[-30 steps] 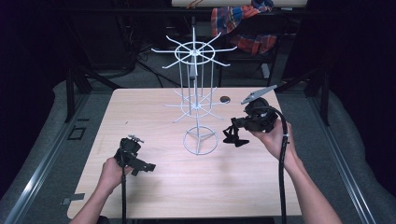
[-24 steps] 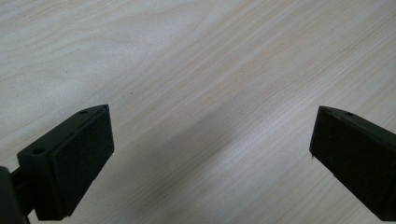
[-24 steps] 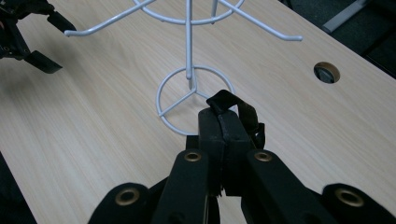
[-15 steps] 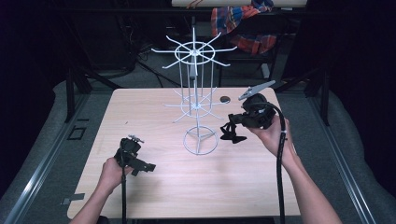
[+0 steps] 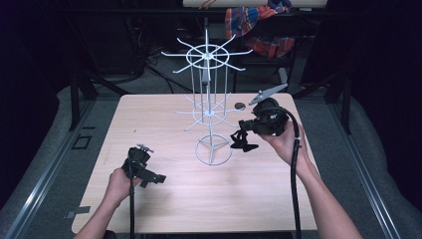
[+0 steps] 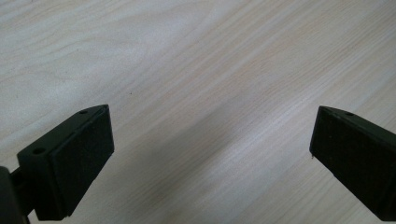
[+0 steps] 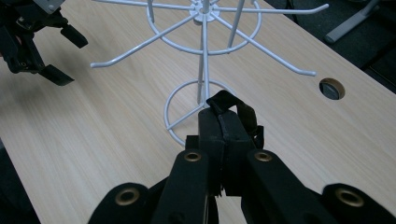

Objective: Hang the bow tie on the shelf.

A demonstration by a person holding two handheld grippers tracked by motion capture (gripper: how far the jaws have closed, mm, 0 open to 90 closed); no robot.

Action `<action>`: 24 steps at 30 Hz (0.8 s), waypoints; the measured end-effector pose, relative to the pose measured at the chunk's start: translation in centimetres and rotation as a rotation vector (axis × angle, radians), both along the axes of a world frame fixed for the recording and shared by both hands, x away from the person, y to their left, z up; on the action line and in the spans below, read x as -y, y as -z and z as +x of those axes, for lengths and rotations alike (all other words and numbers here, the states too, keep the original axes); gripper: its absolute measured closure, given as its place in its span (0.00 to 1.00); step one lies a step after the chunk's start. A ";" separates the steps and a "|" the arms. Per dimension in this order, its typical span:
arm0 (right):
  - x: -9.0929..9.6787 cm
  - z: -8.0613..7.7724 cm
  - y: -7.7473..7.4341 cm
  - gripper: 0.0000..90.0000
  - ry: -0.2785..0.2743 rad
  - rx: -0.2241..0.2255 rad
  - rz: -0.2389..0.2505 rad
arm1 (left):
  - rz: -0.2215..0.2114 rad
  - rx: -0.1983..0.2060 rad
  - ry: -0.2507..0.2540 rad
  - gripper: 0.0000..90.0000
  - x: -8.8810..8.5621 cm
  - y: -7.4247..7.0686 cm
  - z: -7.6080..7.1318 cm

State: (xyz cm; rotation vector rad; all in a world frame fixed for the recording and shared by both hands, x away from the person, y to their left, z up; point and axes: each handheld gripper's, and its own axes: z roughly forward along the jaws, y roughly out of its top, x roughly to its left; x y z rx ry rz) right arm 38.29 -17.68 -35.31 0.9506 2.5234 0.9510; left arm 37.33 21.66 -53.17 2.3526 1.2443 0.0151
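A white wire display rack (image 5: 206,99) with hooked arms stands mid-table on a ring base (image 5: 214,149). My right gripper (image 5: 244,142) hovers just right of that base, pointing left, shut on a small black band (image 7: 231,109) that loops out past the jaw tips. In the right gripper view the rack (image 7: 204,46) rises directly beyond the band. My left gripper (image 5: 154,178) rests low near the front left of the table, open with nothing between its wide-set jaws (image 6: 212,154). It also appears far off as the left gripper (image 7: 70,56).
The light wood table (image 5: 164,124) has a round cable hole (image 5: 240,105) behind the rack on the right. Dark floor and metal rails surround the table. A plaid cloth (image 5: 259,25) hangs at the back.
My right gripper has drifted slightly left and up toward the rack, still holding the band. The left hand has stayed put.
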 end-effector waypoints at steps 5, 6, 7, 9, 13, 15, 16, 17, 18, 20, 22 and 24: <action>-0.3 0.0 -0.2 1.00 -0.007 -0.002 0.002 | -0.001 0.002 -0.002 0.00 0.0 0.0 0.0; -0.4 0.1 -0.2 1.00 -0.010 0.000 0.000 | -0.001 0.001 -0.002 0.00 0.0 0.0 0.0; -0.4 0.1 -0.2 1.00 -0.010 0.000 0.000 | -0.001 0.001 -0.002 0.00 0.0 0.0 0.0; -0.5 0.1 -0.2 1.00 -0.009 0.000 0.003 | -0.001 0.002 0.000 0.00 0.0 0.0 0.0; -0.9 0.1 -0.3 1.00 -0.014 0.002 0.000 | 0.000 0.002 0.001 0.00 0.0 0.0 0.0; -0.9 0.2 -0.4 1.00 -0.019 0.003 -0.006 | 0.000 0.002 0.001 0.00 0.0 0.0 0.0; -1.2 0.2 -0.3 1.00 -0.020 0.004 -0.001 | 0.000 0.002 -0.001 0.00 0.0 0.0 0.0; -1.3 0.2 -0.4 1.00 -0.022 0.001 -0.006 | 0.000 0.002 -0.001 0.00 0.0 0.0 0.0; -1.4 0.2 -0.4 1.00 -0.021 0.006 -0.004 | 0.000 0.002 0.001 0.00 0.0 0.0 0.0; -1.4 0.2 -0.4 1.00 -0.022 0.009 -0.003 | 0.000 0.002 0.001 0.00 0.0 0.0 0.0; -1.6 0.3 -0.4 1.00 -0.025 0.008 -0.001 | -0.001 0.002 0.001 0.00 0.0 0.0 0.0; -1.8 0.4 -0.4 1.00 -0.027 0.004 -0.004 | 0.000 0.002 0.001 0.00 0.0 0.0 0.0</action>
